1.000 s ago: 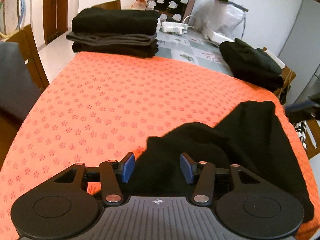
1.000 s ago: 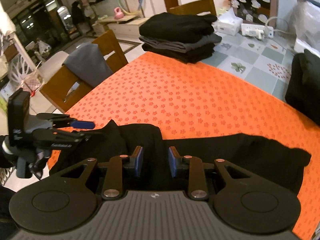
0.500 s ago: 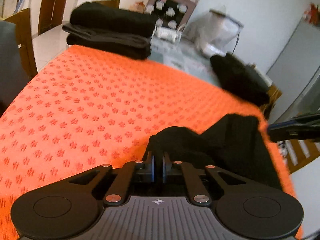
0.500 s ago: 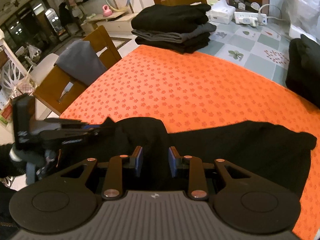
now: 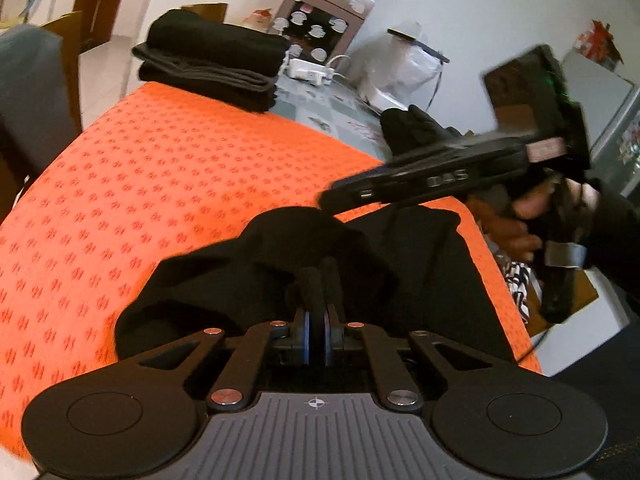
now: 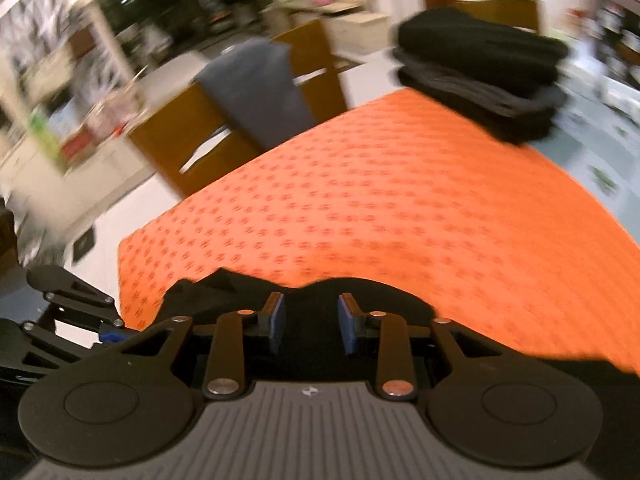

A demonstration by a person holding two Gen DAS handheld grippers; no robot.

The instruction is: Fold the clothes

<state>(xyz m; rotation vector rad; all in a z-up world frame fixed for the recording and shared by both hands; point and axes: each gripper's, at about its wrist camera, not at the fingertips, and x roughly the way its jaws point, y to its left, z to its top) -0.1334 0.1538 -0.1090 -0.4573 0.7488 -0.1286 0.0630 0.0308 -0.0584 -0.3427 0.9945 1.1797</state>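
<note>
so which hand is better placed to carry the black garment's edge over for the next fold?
Probably the left: left tongs are shut on the black garment, bunched fabric lifted. Right tongs have just been opening, with the fabric between the pads but unpinched.

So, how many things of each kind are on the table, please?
Folded clothes stack: 1
Loose black garment on the orange cloth: 1
Unfolded black pile: 1
White power strip: 1
White plastic bag: 1
Total: 5

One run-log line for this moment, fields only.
step: folding black garment on orange cloth | left gripper: shut on garment | right gripper: jaws just opening, over garment
</note>
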